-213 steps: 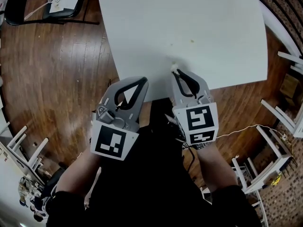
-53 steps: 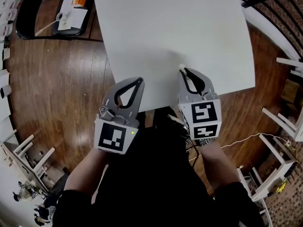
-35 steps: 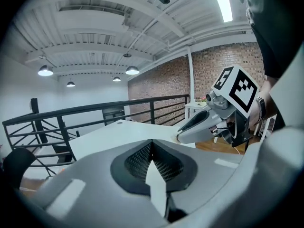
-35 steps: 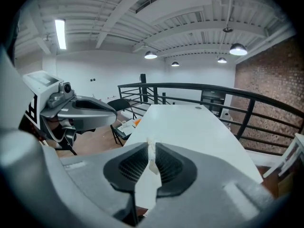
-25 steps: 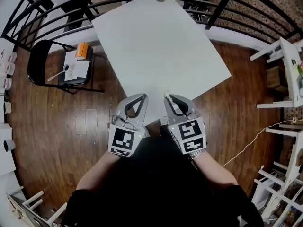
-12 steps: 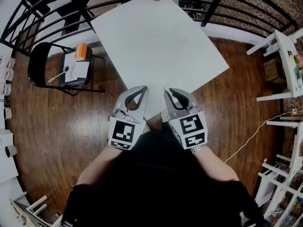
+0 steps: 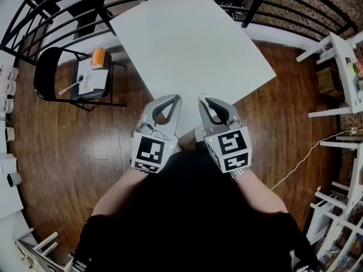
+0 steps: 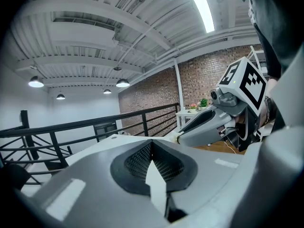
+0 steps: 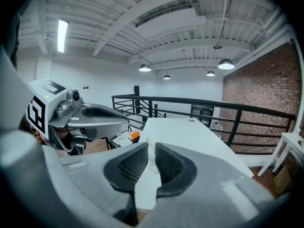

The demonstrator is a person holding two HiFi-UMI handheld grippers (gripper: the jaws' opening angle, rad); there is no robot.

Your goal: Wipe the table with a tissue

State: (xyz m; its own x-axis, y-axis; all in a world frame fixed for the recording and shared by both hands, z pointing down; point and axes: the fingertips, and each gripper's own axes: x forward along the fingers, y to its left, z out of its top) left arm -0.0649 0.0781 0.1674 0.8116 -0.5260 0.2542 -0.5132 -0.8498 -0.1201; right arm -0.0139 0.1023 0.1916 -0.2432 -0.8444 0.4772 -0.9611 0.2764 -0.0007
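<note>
Right gripper [image 7: 203, 100] keeps its tissue [image 9: 152, 159] pinched (left gripper [image 7: 174, 98] closed, empty), both pulled back to the table's [image 7: 193, 44] near edge.

The bench [image 7: 193, 44] top lies open to a sweep from its near corner out to 12 o'clock. There the left tool [image 7: 174, 97] and the right tool [image 7: 202, 98], nipping a tissue [image 9: 150, 165], sit close side by side with a narrow gap between them. A black railing [image 7: 51, 10] fences the far edge from 10 to 2 o'clock. A loaded chair [image 7: 48, 75] stands at 10 o'clock and white furniture [image 7: 340, 50] at 2 to 3. The wooden floor [image 7: 85, 152] on both flanks gives room.
</note>
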